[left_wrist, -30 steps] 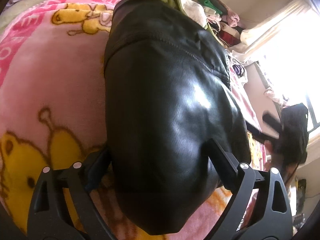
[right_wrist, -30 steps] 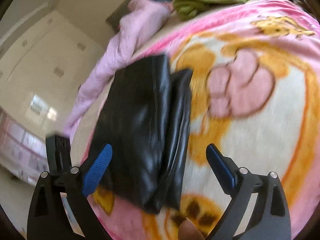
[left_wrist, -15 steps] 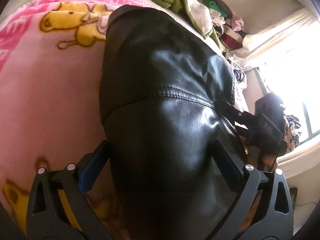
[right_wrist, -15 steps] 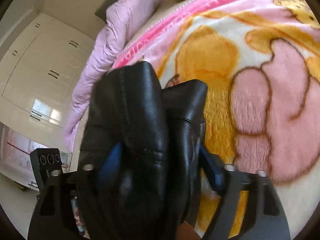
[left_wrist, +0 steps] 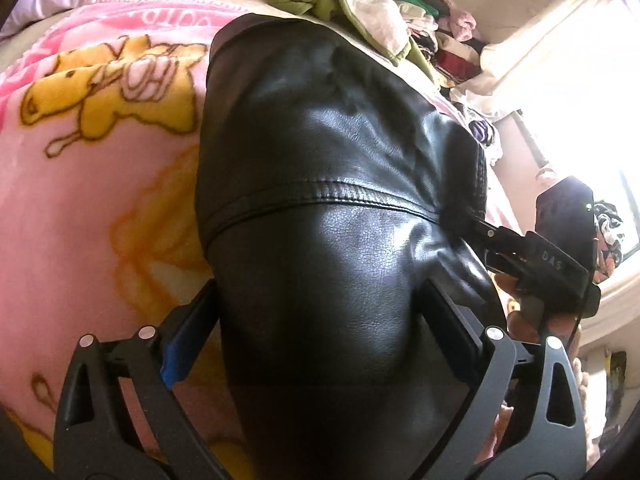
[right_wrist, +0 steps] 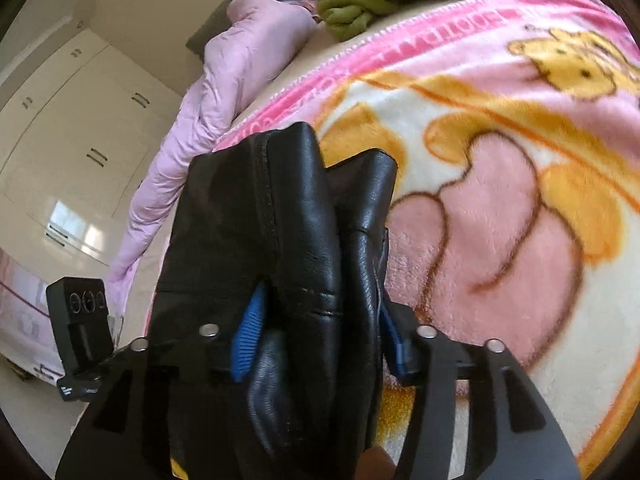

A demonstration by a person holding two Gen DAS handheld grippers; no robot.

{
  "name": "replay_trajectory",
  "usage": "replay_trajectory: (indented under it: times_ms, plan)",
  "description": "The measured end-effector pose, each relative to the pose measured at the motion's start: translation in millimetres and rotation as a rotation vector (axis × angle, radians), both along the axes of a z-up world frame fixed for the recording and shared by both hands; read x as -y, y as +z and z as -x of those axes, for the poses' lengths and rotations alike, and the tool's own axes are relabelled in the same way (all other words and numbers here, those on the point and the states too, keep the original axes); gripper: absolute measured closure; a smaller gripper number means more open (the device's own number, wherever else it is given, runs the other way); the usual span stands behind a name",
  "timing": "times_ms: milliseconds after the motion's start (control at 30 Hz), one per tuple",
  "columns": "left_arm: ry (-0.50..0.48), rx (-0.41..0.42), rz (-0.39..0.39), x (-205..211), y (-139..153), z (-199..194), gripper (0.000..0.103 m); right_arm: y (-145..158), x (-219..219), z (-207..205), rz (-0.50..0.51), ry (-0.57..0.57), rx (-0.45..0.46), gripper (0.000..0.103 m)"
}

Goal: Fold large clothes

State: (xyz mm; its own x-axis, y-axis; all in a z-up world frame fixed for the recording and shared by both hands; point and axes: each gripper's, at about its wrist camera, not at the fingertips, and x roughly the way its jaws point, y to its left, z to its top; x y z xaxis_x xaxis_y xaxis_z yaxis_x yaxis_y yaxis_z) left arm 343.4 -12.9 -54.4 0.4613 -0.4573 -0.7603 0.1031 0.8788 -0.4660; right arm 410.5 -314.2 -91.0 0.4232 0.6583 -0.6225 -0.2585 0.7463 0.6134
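The pink cartoon blanket [right_wrist: 500, 216] is covering the bed; the black leather garment [left_wrist: 320, 184] is lying on it, already folded into a thick bundle. The left gripper [left_wrist: 320, 328] is straddling the bundle's near end, jaws wide around it, whether squeezing I cannot tell. The right gripper [right_wrist: 320, 332] is clamping the stacked layers at the side, blue pads [right_wrist: 246, 336] pressing in. Judgement: leather is stiff and springy, so grip all layers together and lift level. A green garment pile [right_wrist: 360, 4] is sitting beyond.

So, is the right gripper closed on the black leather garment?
Yes, the right gripper presses the folded black leather garment from both sides.
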Motion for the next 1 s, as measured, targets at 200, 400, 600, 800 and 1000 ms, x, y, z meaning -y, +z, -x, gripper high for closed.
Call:
replay_trajectory:
  times_ms: [200,400,600,800,1000]
  plan:
    - [0.010,0.014,-0.035,2.1,5.2,5.9,0.012,-0.8,-0.6,5.9,0.061,-0.052,0.010,0.028]
    - [0.017,0.046,-0.076,3.5,15.0,14.9,0.012,14.9,-1.5,20.9,0.148,-0.061,0.074,0.021]
    - [-0.003,0.078,-0.134,9.9,25.0,25.7,0.012,34.4,7.3,42.2,0.151,-0.090,0.125,0.009]
    - [-0.008,0.112,-0.161,12.4,36.1,36.9,0.011,46.6,8.8,59.7,0.184,-0.088,0.148,0.006]
    - [0.007,0.132,-0.176,9.1,47.7,54.4,0.010,60.6,11.5,89.7,0.193,-0.110,0.209,0.005]
